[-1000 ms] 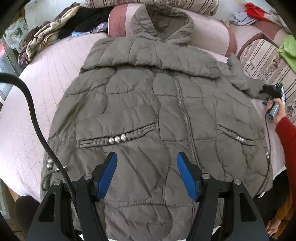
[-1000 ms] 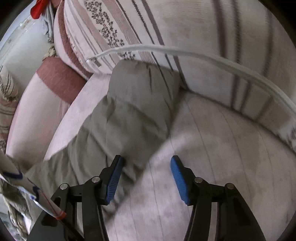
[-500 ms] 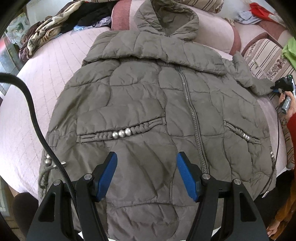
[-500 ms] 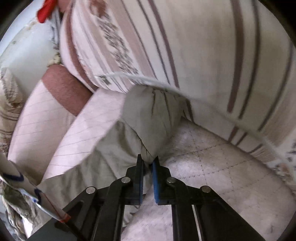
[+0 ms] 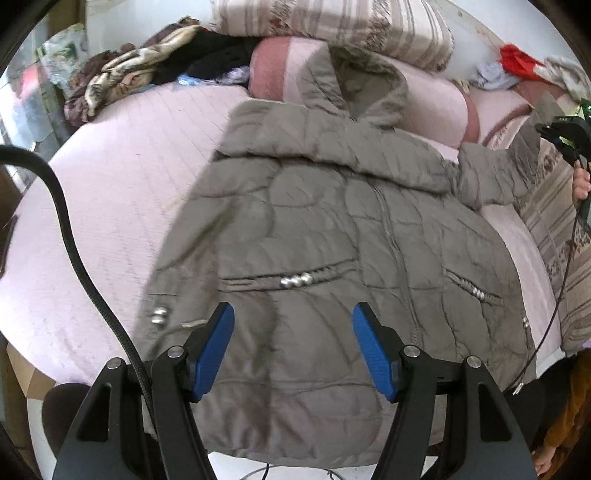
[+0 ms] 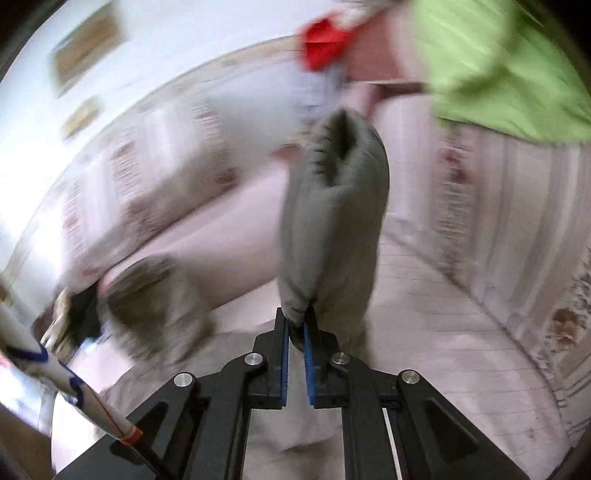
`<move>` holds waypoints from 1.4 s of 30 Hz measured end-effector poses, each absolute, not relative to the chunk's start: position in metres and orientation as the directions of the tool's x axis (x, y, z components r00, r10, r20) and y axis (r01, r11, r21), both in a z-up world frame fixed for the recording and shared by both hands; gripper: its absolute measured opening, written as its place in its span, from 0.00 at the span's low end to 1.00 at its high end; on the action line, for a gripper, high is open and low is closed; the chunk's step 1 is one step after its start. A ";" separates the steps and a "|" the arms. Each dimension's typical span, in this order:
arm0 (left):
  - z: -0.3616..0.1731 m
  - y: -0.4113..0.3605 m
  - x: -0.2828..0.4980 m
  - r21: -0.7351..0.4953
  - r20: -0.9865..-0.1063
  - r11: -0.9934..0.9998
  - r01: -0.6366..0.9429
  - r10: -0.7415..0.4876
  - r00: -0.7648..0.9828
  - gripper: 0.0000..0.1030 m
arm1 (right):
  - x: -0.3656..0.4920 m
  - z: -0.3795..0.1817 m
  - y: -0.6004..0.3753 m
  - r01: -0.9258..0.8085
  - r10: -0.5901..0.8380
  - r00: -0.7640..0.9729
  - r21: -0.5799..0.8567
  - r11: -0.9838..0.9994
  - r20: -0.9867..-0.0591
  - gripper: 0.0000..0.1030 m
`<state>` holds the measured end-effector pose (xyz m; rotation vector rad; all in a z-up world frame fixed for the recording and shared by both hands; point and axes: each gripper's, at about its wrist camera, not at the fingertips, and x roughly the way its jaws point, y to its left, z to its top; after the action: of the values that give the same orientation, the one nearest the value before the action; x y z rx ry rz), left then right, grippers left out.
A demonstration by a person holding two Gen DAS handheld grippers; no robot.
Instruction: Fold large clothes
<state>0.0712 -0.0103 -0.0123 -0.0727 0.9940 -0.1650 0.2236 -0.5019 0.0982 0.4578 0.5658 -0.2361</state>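
Left wrist view first: the big grey-brown puffer coat [image 5: 332, 229] is spread front-up on a pink quilted bed [image 5: 110, 192], filling the middle of the frame, hood [image 5: 365, 88] up top resting against a pink bolster [image 5: 436, 107]. Zipper runs down the centre, and there's a braided pocket trim with silver beads on each side. The left gripper [image 5: 293, 349] sits at the bottom centre over the coat's lower part, blue pads spread well apart with nothing pinched between them; can't tell if the tips touch the fabric. A black cable [image 5: 70, 236] loops down the left edge. Upper left there's a heap of mixed clothes [image 5: 155, 70], and a striped cushion [image 5: 332, 22] along the top. Over at the right edge, the coat's sleeve [image 5: 491, 173] is pulled up off the bed toward the right gripper [image 5: 554, 134], which is small and partly cut off there, with a hand below it.

Right wrist view is pretty blurry. The right gripper [image 6: 296, 332] is at the bottom centre, jaws squeezed nearly together on the sleeve's [image 6: 332, 229] cuff end, the puffy fabric bulging upward from the pads into the middle of the frame. More of the coat [image 6: 155, 299] shows as a blurred lump at lower left. A lime green garment [image 6: 509, 62] is in the upper right, something red [image 6: 321, 44] at top centre, and striped cushions [image 6: 517, 206] run down the right side.
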 end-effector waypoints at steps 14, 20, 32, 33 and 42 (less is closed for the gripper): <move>0.002 0.050 0.089 -0.125 -0.800 0.992 -0.002 -0.100 0.591 0.64 | 0.297 -0.057 -0.282 0.059 0.242 0.572 0.334 0.941 -0.784 0.08; 0.007 0.049 0.125 -0.182 -0.799 0.983 0.022 -0.161 0.579 0.65 | 0.293 -0.075 -0.258 0.019 0.204 0.550 0.256 0.967 -0.810 0.42; -0.003 -0.039 0.234 -0.246 -0.805 0.951 0.186 -0.308 0.508 0.68 | 0.195 -0.040 -0.304 0.042 0.162 0.660 0.252 0.967 -0.733 0.84; -0.010 -0.052 0.249 -0.242 -0.817 0.949 0.203 -0.312 0.485 0.68 | 0.190 -0.040 -0.311 0.055 0.164 0.661 0.265 0.963 -0.732 0.85; -0.065 -0.097 0.326 -0.331 -0.876 0.931 0.154 -0.364 0.317 0.24 | 0.155 -0.041 -0.358 0.162 0.136 0.678 0.328 0.931 -0.722 0.85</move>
<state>0.3259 -0.0965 -0.0653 -0.2000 1.2029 -0.3433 0.1553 -0.3578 -0.0413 0.3850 0.8313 -0.0149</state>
